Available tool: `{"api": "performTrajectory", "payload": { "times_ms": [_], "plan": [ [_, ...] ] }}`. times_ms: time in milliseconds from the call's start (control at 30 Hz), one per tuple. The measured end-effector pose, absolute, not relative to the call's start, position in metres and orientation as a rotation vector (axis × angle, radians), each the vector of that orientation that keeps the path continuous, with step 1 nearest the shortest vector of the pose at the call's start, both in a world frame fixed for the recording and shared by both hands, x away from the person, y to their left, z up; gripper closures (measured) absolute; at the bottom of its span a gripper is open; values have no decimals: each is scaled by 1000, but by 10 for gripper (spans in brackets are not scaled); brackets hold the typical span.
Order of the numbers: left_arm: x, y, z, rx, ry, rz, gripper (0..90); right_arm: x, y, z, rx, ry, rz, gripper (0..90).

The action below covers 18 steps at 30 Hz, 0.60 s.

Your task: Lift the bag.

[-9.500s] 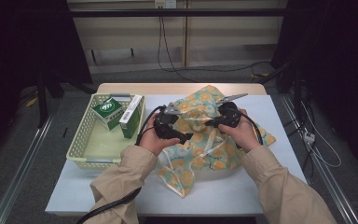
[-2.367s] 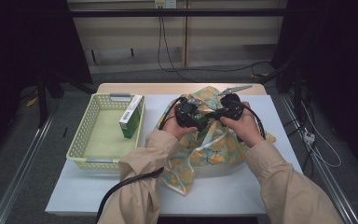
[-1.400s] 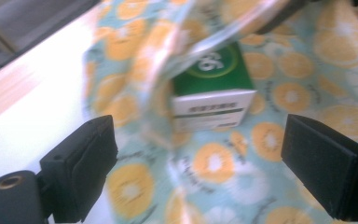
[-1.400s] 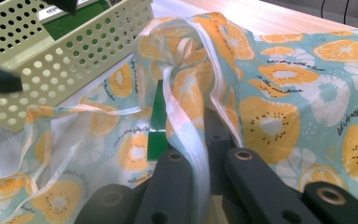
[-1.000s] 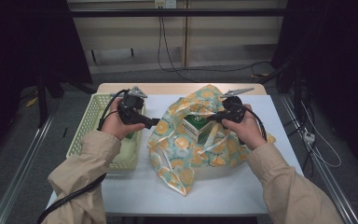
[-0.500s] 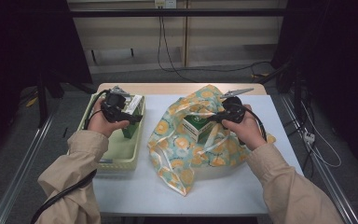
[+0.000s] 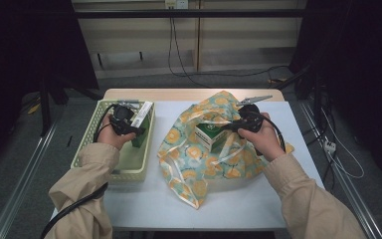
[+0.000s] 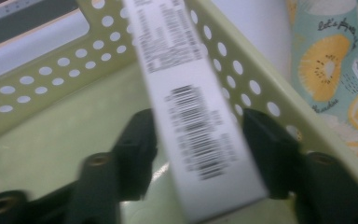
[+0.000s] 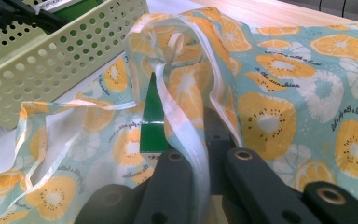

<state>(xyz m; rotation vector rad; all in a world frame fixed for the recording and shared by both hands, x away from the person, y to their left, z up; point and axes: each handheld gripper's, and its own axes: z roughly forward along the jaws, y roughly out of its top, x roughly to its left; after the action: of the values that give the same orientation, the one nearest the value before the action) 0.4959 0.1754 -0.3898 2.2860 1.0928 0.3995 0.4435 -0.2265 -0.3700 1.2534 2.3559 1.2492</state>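
A green-and-white box (image 7: 142, 124) stands on edge in the pale green basket (image 7: 87, 149). My left gripper (image 7: 131, 130) reaches into the basket. Its jaws have just been closing and now touch both sides of the box's white barcode face (image 8: 200, 140). A second green box (image 7: 210, 135) lies inside the open fruit-print bag (image 7: 199, 169). My right gripper (image 7: 236, 125) holds the bag's mouth up, shut on its white handle strap (image 9: 193, 140). A green edge of that box (image 9: 151, 121) shows through the opening.
The basket's holed wall (image 8: 51, 79) rises close behind the box and stands just left of the bag (image 9: 284, 93). A metal clip (image 7: 252, 99) lies at the table's far edge. Bare white tabletop (image 7: 144, 199) lies in front.
The left gripper has moved down into the basket and its wide-open jaws have closed around the upright box. The right gripper has kept still, holding the bag open.
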Motion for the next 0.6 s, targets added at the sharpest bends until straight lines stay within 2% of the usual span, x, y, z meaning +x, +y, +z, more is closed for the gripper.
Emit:
{"api": "performTrajectory", "payload": {
  "times_ms": [167,400,600],
  "plan": [
    [494,185,-383,2275,1152,456,618,443,-227,-372,1257,2356,1248,900],
    [482,212,-354,2143,1197,382,627,444,-226,-373,1260,2359,1252,900],
    [467,214,-319,2138,1089,356,628,443,-228,-372,1269,2351,1251,900]
  ]
}}
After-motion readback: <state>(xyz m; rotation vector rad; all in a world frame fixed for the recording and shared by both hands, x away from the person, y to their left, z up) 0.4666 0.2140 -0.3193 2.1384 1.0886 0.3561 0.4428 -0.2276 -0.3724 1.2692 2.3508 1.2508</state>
